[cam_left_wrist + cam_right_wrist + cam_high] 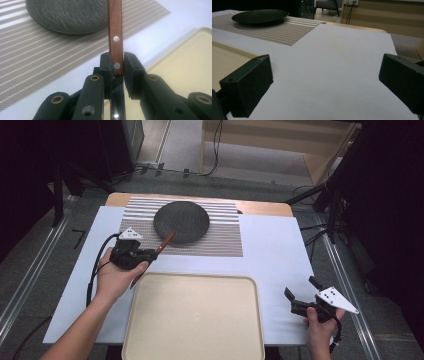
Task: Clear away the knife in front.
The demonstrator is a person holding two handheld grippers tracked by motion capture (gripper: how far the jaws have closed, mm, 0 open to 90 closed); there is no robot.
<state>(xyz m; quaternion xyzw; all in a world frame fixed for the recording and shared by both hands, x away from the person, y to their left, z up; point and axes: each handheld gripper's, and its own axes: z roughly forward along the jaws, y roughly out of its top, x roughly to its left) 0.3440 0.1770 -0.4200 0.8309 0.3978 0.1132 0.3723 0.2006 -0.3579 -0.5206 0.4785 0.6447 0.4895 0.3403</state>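
Note:
My left gripper (152, 254) is shut on a knife with a reddish wooden handle (165, 242), left of the table's middle. In the left gripper view the riveted handle (115, 32) rises from between the jaws (117, 62) toward a dark grey round plate (67, 15), and the blade runs back under the gripper. The plate (181, 221) rests on a striped placemat (220, 237); the handle's tip reaches its near edge. My right gripper (301, 287) is held open and empty at the near right, just above the white table cover (337, 65).
A large empty beige tray (195, 320) lies at the near middle, between my two hands. The white cover (275, 265) spreads over the table. Cables and dark stands surround the table on the floor.

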